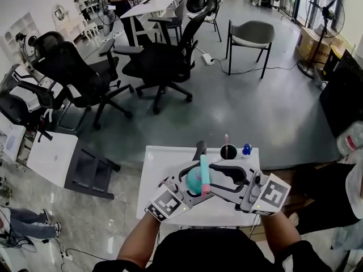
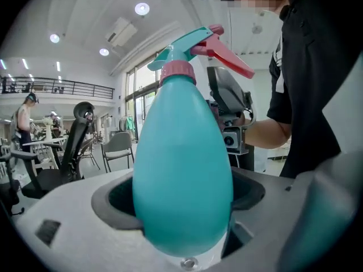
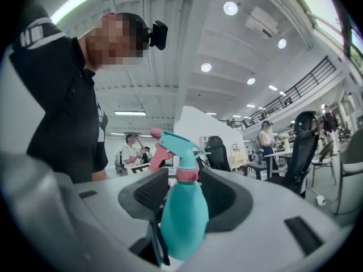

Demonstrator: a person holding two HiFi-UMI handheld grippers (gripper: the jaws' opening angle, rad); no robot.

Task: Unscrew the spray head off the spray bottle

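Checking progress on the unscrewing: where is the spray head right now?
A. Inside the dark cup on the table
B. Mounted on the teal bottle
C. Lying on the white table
B: the spray head sits on the pink collar atop the spray bottle.

Spray bottle (image 1: 196, 183) between left gripper (image 1: 187, 175) and right gripper (image 1: 218, 173), above the worktop (image 1: 160, 166), cup (image 1: 228, 151) at its far edge, chairs (image 1: 161, 61) behind on floor (image 1: 255, 106)
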